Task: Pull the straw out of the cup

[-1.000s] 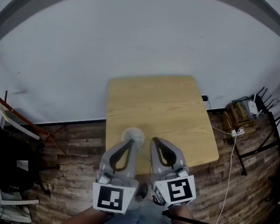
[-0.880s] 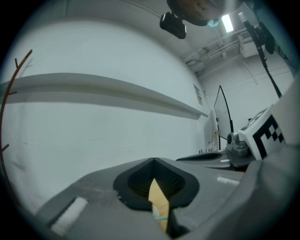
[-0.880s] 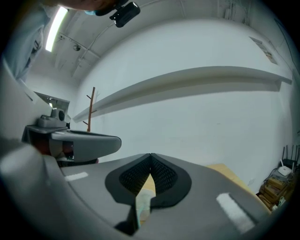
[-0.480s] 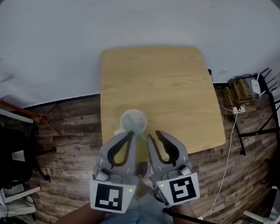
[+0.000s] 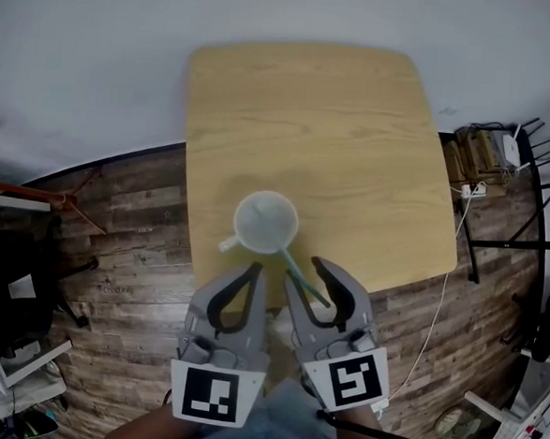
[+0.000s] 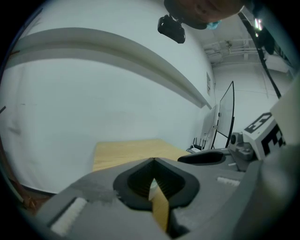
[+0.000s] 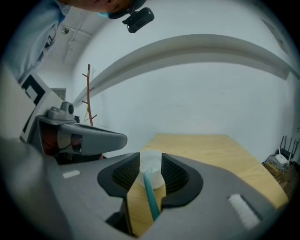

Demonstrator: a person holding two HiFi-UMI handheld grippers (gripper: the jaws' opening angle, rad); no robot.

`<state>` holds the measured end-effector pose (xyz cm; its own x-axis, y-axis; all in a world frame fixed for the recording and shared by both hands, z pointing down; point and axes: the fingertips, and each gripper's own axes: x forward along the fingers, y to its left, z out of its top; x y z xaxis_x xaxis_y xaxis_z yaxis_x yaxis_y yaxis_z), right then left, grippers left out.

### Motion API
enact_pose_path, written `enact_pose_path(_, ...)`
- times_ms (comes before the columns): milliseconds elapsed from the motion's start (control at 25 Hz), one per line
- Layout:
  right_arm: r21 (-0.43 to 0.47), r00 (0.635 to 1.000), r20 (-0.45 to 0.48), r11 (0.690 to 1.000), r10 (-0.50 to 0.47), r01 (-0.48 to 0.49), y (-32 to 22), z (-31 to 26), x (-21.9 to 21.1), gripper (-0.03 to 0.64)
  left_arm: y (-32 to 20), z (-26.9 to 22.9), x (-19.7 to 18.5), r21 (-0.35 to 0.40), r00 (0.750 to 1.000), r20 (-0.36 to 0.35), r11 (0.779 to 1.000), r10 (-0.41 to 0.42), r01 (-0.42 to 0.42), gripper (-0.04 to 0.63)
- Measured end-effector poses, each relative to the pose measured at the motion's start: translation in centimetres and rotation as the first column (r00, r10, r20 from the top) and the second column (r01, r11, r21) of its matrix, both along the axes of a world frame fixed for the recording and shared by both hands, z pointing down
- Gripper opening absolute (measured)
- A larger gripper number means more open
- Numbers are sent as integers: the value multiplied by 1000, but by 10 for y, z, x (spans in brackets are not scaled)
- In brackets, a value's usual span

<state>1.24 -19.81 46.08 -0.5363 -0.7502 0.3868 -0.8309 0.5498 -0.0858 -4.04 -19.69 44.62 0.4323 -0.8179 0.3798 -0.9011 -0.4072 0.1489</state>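
Cup (image 5: 265, 221) stands upright on the table (image 5: 357, 126), near its front edge, handle toward you and to the left. Straw (image 5: 295, 270) sits in the cup and leans out over the rim toward you, its free end lying between the jaws of your right gripper (image 5: 306, 272). Those jaws are opening and stand apart, and the pads do not press the straw. Left gripper (image 5: 253, 270) has its jaws together at the tips on nothing; it sits just beside the right one and clear of the cup. Judgement: nothing steadies the cup, so if you clamp and pull along the lean rather than along the straw, the straw will likely lever on the rim and drag or tip the cup toward the edge. A clamp near the straw's very end may slip off. Whether the cup holds liquid cannot be told.
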Motion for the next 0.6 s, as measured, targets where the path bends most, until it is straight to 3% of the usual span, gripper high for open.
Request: enact_pose_path(600, -73, 1000, -2, 997, 19, -19, 1, 27, -4, 46, 1, 19, 4, -38, 999, 5, 999, 38, -38, 18)
